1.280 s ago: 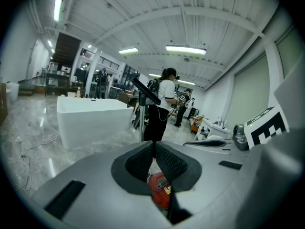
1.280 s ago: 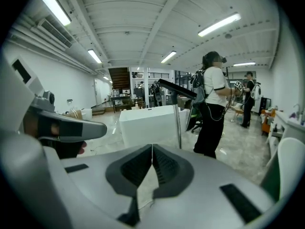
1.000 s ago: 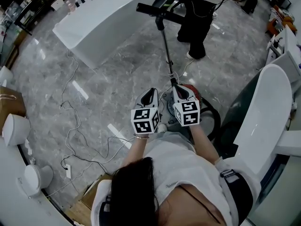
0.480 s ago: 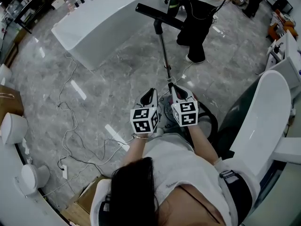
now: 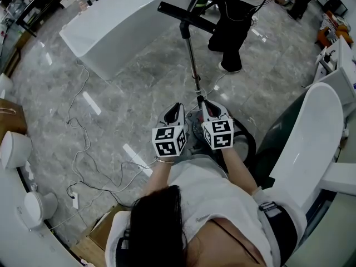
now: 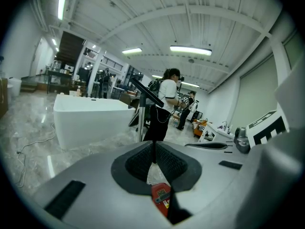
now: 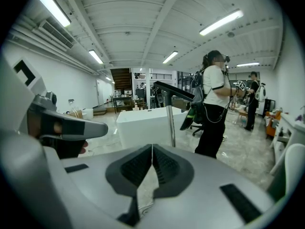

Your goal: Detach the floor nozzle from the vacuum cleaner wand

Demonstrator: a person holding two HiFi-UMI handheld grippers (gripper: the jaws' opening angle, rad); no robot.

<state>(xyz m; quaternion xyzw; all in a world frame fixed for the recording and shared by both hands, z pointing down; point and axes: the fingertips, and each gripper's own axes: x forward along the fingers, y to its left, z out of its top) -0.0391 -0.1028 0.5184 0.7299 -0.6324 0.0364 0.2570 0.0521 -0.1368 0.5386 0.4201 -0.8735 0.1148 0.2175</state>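
At the foot of the vacuum cleaner wand (image 5: 192, 60), both grippers are hovering side by side over the grey vacuum body (image 5: 196, 133). The left gripper (image 5: 177, 108) is sitting just left of the wand's lower end and the right gripper (image 5: 207, 104) just right of it, neither one touching it. From the head view the wand is reading as a thin line running away from the person to the black floor nozzle (image 5: 186, 14), which is sitting attached at its far end. The two gripper views are showing what that view flattens: the wand is standing upright, with the nozzle tilted at its top, ahead of and apart from both sets of jaws. The left gripper view is showing its ribbed pads closed tip to tip with nothing between them, and a red part (image 6: 162, 199) of the vacuum showing through the gap below them. The right gripper view is showing its pads pressed together and empty too, with only pale floor beneath. A white tub (image 5: 122, 21) is lying left of the wand, and a standing person (image 5: 231, 21) is working just right of the nozzle. Only the head view is taking in the cables (image 5: 83, 149) trailing over the floor left of the wand.
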